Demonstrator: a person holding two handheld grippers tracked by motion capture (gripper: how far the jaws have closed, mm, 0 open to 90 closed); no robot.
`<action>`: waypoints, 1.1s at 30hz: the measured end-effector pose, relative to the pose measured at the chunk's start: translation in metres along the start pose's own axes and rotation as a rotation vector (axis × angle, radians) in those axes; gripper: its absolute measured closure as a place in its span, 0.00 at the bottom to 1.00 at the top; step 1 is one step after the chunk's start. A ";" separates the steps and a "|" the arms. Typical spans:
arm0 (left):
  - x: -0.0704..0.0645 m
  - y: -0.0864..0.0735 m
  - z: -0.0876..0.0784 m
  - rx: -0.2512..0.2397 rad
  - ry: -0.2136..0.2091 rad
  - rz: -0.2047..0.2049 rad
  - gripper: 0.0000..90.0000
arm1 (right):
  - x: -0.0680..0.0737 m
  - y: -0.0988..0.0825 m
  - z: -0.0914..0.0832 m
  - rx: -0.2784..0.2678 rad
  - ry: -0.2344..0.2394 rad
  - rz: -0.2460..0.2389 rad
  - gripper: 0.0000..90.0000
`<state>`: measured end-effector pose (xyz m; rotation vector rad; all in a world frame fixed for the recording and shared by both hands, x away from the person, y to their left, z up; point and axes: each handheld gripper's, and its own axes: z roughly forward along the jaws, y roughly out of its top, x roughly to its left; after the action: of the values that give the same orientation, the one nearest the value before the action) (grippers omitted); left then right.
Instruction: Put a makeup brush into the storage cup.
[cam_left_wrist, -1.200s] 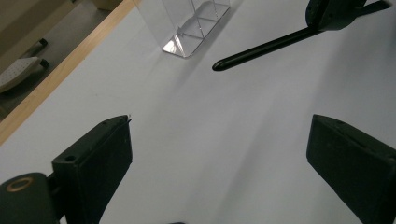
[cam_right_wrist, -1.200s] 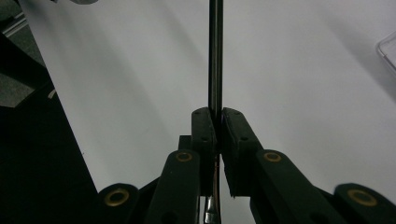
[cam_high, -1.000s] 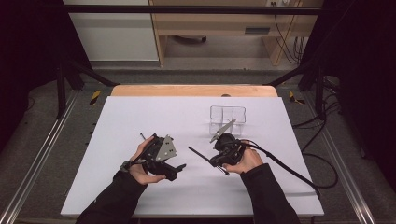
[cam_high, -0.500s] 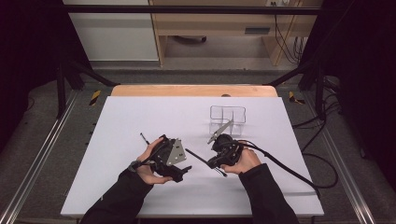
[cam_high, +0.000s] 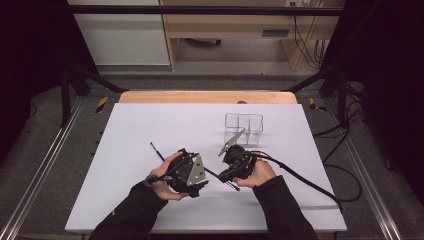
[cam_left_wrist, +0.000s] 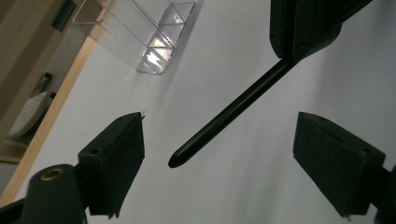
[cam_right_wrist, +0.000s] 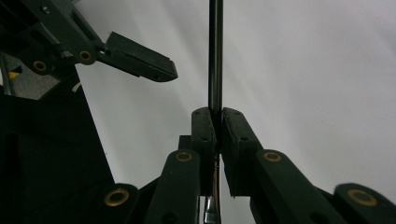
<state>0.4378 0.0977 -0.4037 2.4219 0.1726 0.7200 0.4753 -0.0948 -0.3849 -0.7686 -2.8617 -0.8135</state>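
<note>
Pen (cam_left_wrist: 229, 114): thin, black, clamped between the closed jaws of the right gripper (cam_right_wrist: 215, 114), free end held above the white counter (cam_high: 150, 125) and pointing toward the left gripper (cam_left_wrist: 219, 154). Left gripper jaws stand apart and have just been closing, with the pen tip between them, neither pad touching it. Clear divided box (cam_high: 243, 122) sits on the counter beyond the right gripper.
</note>
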 end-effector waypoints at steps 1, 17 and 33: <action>-0.001 0.001 0.000 0.001 0.004 0.010 0.20 | 0.000 0.000 0.000 0.001 0.001 -0.001 0.93; -0.012 0.004 0.007 0.008 0.018 0.117 0.39 | 0.003 0.000 0.005 0.008 0.031 -0.007 0.93; -0.021 0.003 0.010 0.019 0.043 0.228 0.69 | 0.004 0.000 0.005 0.018 0.043 -0.016 0.93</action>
<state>0.4251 0.0844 -0.4184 2.4706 -0.0820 0.8754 0.4717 -0.0907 -0.3886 -0.7178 -2.8375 -0.7954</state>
